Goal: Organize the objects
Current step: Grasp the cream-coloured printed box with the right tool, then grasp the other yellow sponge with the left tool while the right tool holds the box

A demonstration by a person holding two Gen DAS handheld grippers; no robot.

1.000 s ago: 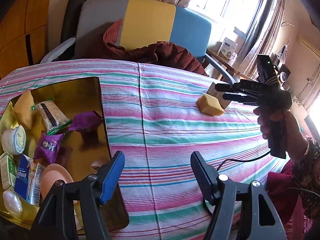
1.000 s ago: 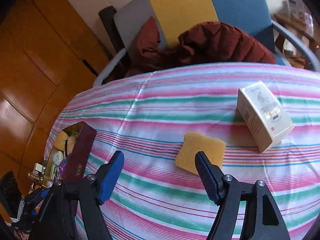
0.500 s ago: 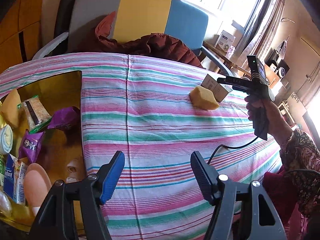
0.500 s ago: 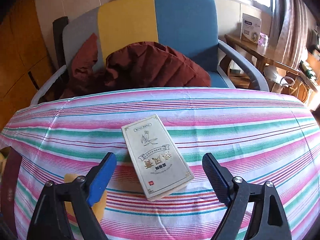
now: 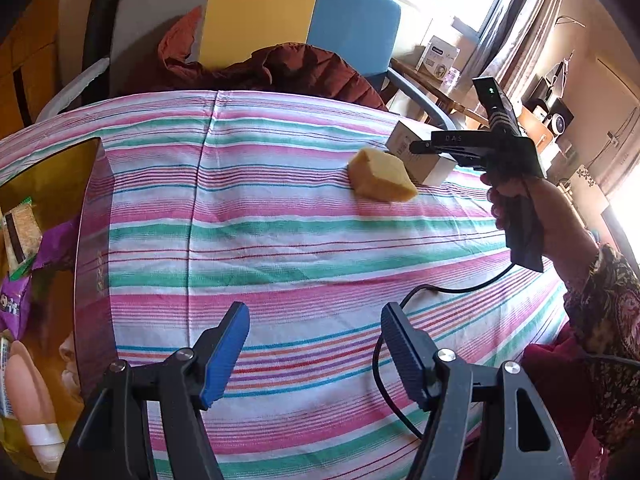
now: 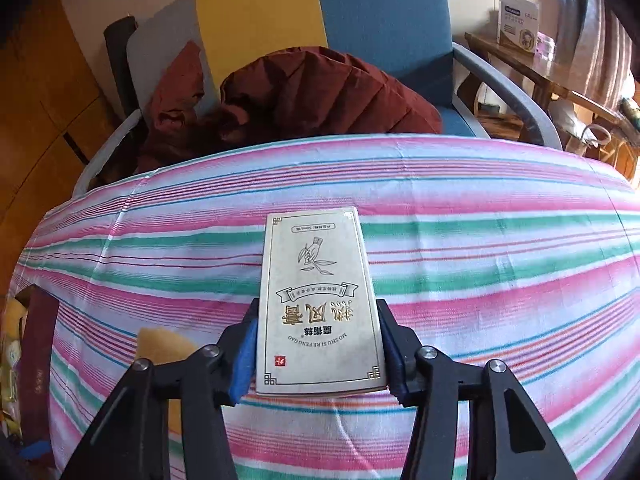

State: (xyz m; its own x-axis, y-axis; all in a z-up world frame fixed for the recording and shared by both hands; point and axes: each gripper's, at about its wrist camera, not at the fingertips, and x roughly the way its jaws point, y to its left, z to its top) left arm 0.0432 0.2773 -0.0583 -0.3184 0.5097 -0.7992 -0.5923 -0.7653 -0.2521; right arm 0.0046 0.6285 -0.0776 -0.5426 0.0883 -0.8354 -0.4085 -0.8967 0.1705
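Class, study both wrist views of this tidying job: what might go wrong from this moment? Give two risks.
1. The right hand-held gripper pinches only the near end of the flat cream cardboard box, so on lifting the far end may droop or slip out.
2. The yellow sponge block lies right beside the box, so a leftward swing toward the gold tray might knock it.

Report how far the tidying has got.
Done: several snack packets already lie in the gold tray. In hand: the right gripper is clamped on the white box, which rests on the cloth. Left: the yellow sponge; the left gripper hangs open, empty.
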